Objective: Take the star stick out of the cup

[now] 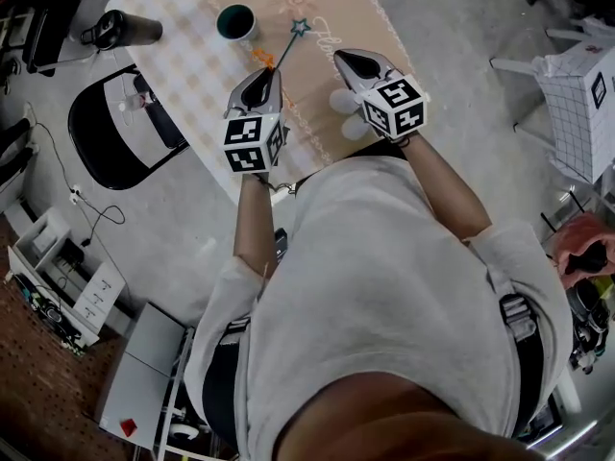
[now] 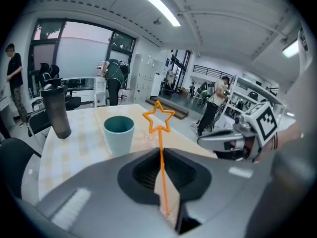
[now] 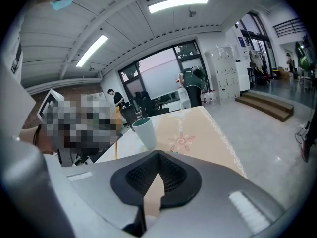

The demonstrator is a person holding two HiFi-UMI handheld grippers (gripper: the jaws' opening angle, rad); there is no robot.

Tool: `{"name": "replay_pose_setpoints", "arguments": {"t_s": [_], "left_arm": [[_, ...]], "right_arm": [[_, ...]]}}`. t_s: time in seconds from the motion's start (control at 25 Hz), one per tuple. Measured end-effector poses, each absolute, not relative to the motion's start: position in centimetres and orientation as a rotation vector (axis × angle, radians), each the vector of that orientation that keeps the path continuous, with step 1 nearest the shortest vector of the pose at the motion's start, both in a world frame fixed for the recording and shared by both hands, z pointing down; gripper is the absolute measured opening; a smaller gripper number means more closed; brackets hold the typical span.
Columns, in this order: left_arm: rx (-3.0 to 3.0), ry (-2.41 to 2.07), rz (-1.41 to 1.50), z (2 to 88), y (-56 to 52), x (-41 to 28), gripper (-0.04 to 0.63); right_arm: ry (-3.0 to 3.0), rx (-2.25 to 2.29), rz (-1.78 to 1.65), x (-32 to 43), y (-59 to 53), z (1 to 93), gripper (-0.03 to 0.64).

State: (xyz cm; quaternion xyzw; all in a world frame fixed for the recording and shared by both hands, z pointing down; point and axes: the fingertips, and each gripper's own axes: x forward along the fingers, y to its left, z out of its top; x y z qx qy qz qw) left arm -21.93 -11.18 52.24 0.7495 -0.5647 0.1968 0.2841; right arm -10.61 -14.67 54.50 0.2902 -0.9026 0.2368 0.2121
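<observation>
A: What's the star stick [image 2: 160, 142] like?
B: Thin, orange, with a hollow star outline on top. It's out of the cup [image 2: 119, 134], pinched between the jaws of my left gripper [image 2: 160, 158], with the shaft running up and away and the star end farthest from me.
A: And the cup?
B: Pale teal, darker inside. It stands upright on the table, just left of the star, not touching it.

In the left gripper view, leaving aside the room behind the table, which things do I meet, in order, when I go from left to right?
dark tumbler → teal cup → star stick → right gripper
</observation>
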Motion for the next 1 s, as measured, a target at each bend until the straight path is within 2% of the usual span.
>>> {"name": "replay_pose_setpoints", "arguments": {"t_s": [0.6, 1.0], "left_arm": [[1.916, -1.439, 0.698, 60.9, -16.1, -21.3, 0.015], [1.875, -1.436, 0.798, 63.5, -17.2, -20.8, 0.015]], "right_arm": [[-2.455, 0.858, 0.688, -8.7, -16.8, 55.8, -0.002], [-2.432, 0.870, 0.684, -8.6, -16.3, 56.0, -0.002]]}}
